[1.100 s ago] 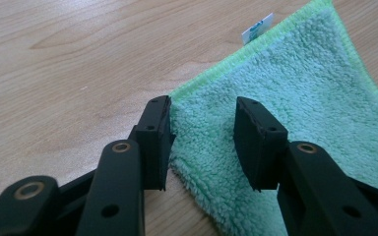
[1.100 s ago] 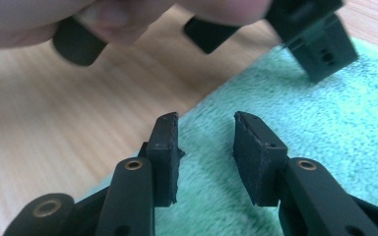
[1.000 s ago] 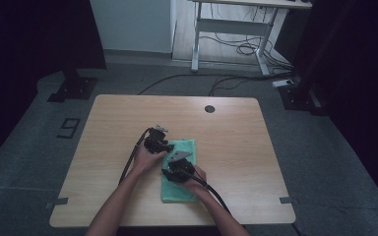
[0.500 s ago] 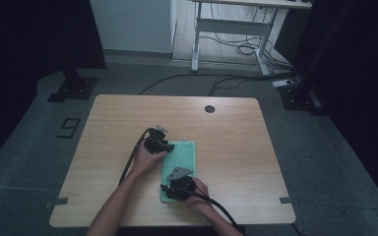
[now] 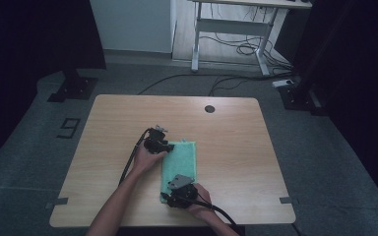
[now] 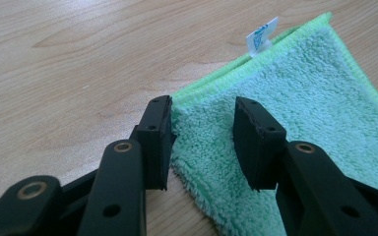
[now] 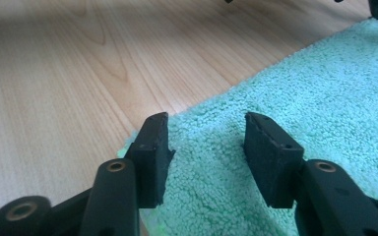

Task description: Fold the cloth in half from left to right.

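A green terry towel lies flat on the wooden table. My left gripper rests at the towel's far left corner. In the left gripper view its jaws stand open astride that corner of the towel, near a white label. My right gripper sits at the towel's near left corner. Its jaws have just been opening and stand apart over the towel, which lies loose between them along its left edge.
A round cable hole marks the table's far side. Bare wood lies to the left and right of the towel. Beyond the table stand a desk frame with cables on the floor and dark stands.
My right gripper has slid along the towel toward the table's near edge, down to the towel's near corner. The left gripper has stayed at the far corner.
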Available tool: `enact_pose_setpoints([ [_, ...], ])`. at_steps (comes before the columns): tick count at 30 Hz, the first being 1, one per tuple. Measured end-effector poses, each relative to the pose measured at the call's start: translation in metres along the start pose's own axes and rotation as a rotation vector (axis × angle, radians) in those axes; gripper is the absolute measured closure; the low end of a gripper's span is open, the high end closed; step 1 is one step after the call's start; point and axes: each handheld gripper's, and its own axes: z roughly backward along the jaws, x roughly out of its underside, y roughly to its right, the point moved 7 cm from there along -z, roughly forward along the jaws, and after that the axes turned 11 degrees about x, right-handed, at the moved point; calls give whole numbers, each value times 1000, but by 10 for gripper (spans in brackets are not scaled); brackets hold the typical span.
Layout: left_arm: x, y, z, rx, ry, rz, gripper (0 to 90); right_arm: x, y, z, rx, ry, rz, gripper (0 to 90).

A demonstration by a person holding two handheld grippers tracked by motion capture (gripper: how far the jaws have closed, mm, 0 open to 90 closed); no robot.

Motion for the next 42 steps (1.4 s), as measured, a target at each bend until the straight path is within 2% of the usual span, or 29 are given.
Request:
enact_pose_setpoints([
  [4, 0, 1, 0, -5, 2, -6, 576, -9, 13, -3, -21, -4, -30, 468],
  [6, 0, 1, 0, -5, 2, -6, 574, -17, 25, -8, -33, 12, -78, 501],
  [9, 1, 1, 0, -5, 2, -8, 575, -26, 41, -20, -1, 25, -72, 524],
  [12, 1, 1, 0, -5, 8, -9, 575, -32, 56, -37, 13, 17, -136, 552],
  [14, 1, 0, 0, -1, 11, -4, 576, -33, 59, -46, 22, 9, -158, 551],
  [17, 1, 0, 0, 2, 14, -1, 582, -31, 54, -53, 20, -17, -133, 535],
  [19, 1, 0, 0, -1, 16, -3, 591, -31, 50, -50, -7, -21, -139, 503],
  [23, 1, 0, 0, -7, 13, -5, 598, -25, 40, -44, 7, -22, -107, 467],
  [28, 1, 0, 0, -10, 13, -5, 598, -19, 30, -34, -13, -22, -89, 434],
  [31, 1, 0, 0, -11, 14, -2, 597, -17, 26, -31, -3, -12, -73, 429],
  [35, 1, 2, -1, -20, 8, -8, 585, -17, 27, -31, -8, -7, -80, 428],
  [38, 0, 3, -1, -8, 9, -3, 546, -18, 29, -31, -10, -6, -85, 414],
  [42, -2, 5, 3, -30, 19, -26, 493, -20, 39, -25, 9, 20, -113, 407],
])
